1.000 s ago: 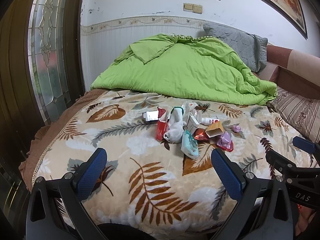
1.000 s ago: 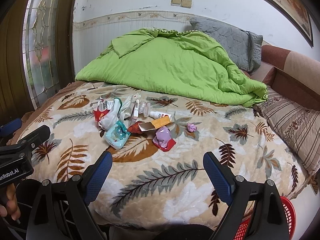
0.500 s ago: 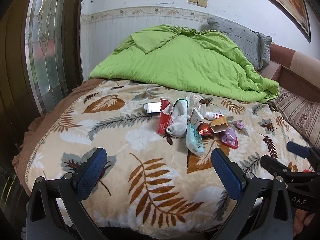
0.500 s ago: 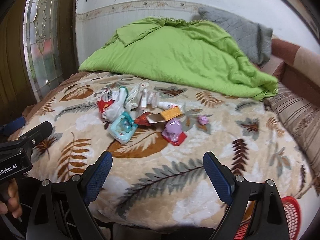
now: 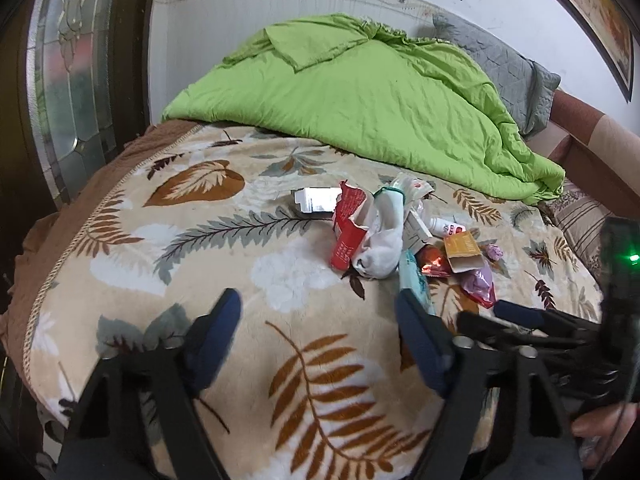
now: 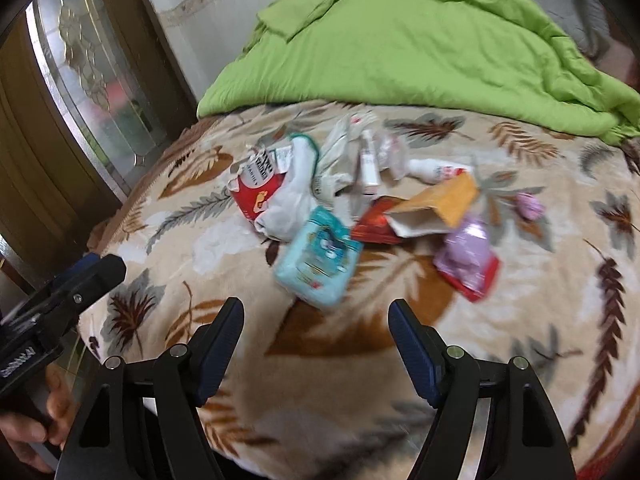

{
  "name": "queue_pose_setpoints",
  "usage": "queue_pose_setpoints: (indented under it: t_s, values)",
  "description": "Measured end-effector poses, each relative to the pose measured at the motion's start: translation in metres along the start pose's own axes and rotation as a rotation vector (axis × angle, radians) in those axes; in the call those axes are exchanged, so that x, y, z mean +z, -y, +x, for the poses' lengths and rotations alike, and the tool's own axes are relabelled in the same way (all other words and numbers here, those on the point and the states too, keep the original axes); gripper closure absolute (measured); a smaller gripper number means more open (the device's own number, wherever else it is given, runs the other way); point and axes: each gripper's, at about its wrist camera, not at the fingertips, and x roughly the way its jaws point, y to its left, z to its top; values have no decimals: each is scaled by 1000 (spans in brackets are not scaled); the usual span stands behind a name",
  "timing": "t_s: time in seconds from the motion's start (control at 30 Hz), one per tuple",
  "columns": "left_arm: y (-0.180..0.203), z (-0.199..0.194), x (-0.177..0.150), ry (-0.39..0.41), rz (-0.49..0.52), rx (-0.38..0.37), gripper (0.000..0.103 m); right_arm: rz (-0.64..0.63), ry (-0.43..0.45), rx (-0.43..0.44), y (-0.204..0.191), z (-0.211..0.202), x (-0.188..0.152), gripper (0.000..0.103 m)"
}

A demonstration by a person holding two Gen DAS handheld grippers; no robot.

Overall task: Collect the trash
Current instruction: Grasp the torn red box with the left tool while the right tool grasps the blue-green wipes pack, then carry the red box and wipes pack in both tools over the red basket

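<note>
Both tools, left [image 5: 316, 340] and right [image 6: 316, 344], are empty and closing, and may grab the blanket [image 6: 360, 380] instead of the blue pack [image 6: 318, 256].

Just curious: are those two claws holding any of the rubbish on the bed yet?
No. Left claw and right claw are both empty, short of the rubbish pile.

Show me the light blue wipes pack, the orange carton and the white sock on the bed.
light blue wipes pack [image 6: 318, 258], right wrist view, middle of its printed face
orange carton [image 6: 444, 202], right wrist view, its orange side
white sock [image 5: 382, 236], left wrist view, mid-length
</note>
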Motion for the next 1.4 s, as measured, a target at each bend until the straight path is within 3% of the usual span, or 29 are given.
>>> queue_pose_setpoints:
  t_s: [0.2, 0.27, 0.33, 0.47, 0.57, 0.77, 0.87, 0.9, 0.97, 1.2, 1.4]
  values:
    - [-10, 23, 14, -25, 1, -13, 36, -132, -31, -99, -31, 52, 11, 29]
    - [-9, 30, 16, -39, 3, -23, 36, -165, -31, -152, -32, 65, 12, 42]
    - [-7, 36, 18, -46, 8, -34, 36, -171, -55, -198, -27, 76, 11, 74]
    - [6, 53, 24, -58, 37, -63, 36, -89, 1, -198, -5, 56, 12, 88]
    - [21, 72, 31, -72, 61, -80, 36, -31, 37, -170, 11, 38, 9, 90]
    - [33, 117, 44, -94, 69, -35, 36, 6, 116, -119, 22, 9, 5, 90]
    - [31, 142, 47, -136, 55, -38, 62, 19, 119, -94, 24, 6, 5, 90]
    - [29, 148, 46, -147, 50, -43, 78, 24, 116, -84, 26, 6, 5, 90]
    - [24, 156, 43, -160, 23, -44, 84, 28, 117, -79, 27, 6, 4, 90]
    - [16, 121, 35, -82, -27, -67, 88, 27, 157, -48, 26, -4, 3, 90]
    - [38, 67, 16, 22, 38, -26, 88, -2, 204, -28, 15, -21, -7, 90]
